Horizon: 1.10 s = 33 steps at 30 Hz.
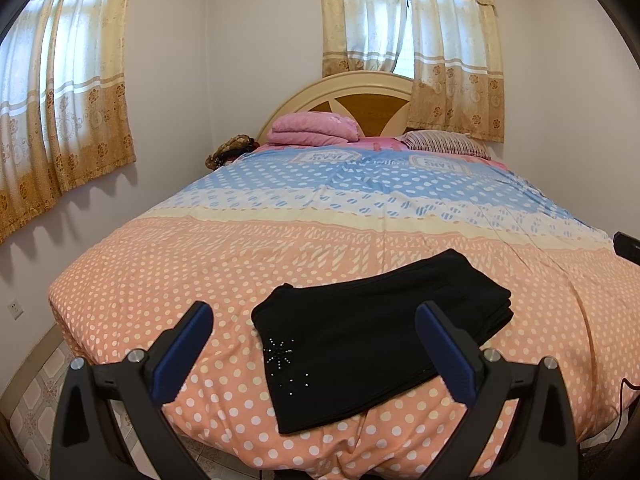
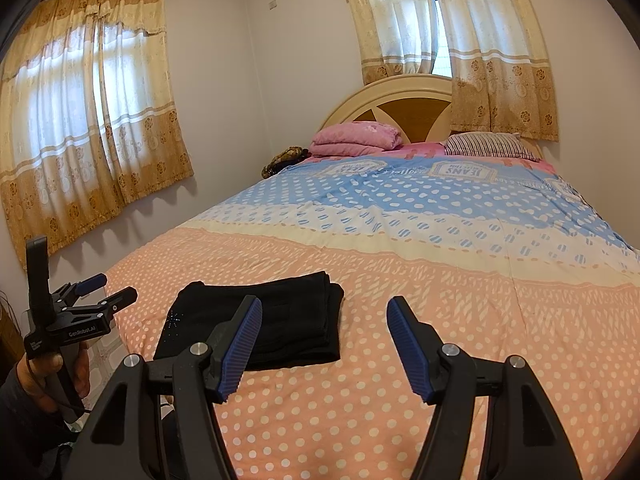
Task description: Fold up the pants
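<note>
Only one pair of black pants (image 1: 372, 332), folded, lies near the bed's (image 1: 360, 232) foot. Two grippers, left gripper (image 1: 314, 344) and right gripper (image 2: 324, 340), hover with fingers wide, empty. Both pillows (image 2: 486, 145) sit far off; the brown bundle beside them is indistinct.

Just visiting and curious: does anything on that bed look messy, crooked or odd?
Nothing stands out. The black pants lie folded in a compact stack on the bedspread, slightly skewed to its edge. Both grippers are open, holding nothing.
</note>
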Motion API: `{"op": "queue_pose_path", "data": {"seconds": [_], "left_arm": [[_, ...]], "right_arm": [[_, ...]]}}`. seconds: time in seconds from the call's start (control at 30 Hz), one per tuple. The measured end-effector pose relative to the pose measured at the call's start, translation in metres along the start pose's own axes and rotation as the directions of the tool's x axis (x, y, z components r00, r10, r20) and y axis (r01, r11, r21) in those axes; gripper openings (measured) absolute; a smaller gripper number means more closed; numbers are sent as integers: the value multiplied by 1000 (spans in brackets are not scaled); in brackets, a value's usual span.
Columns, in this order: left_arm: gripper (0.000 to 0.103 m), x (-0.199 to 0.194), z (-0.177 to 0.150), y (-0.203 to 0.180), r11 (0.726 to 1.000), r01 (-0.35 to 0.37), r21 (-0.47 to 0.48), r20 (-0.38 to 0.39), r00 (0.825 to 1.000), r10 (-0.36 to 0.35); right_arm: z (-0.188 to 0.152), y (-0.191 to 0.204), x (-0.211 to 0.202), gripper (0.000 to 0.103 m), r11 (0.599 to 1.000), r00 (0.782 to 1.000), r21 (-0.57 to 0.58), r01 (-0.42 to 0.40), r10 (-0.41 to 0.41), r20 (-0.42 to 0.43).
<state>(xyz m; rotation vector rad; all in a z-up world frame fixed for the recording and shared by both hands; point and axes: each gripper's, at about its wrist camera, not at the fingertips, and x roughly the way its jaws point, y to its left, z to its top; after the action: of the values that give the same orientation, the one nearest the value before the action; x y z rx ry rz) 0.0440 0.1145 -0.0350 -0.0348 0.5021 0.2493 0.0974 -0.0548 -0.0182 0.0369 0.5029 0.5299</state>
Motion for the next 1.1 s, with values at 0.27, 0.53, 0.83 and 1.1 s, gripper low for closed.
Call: {"op": "queue_pose_path", "data": {"seconds": [0.27,0.53,0.83,1.1], "left_arm": [[103,0,0,1,1000,0,1,0,1000,0],[103,0,0,0,1000,2,-3,2,1000,-2],[103,0,0,-2,1000,-1,0,-7,1000,1],[103,-1,2,-3,1000,2,23,-1,1000,-2]], "right_arm": [[0,0,0,67,1000,1000,1,2,-2,0],[0,1,1,67,1000,1000,6,3,-3,-4],[0,2,2,67,1000,1000,6,4,-4,-7],[-1,3,4,67,1000,1000,5,6,-6,-8]]}}
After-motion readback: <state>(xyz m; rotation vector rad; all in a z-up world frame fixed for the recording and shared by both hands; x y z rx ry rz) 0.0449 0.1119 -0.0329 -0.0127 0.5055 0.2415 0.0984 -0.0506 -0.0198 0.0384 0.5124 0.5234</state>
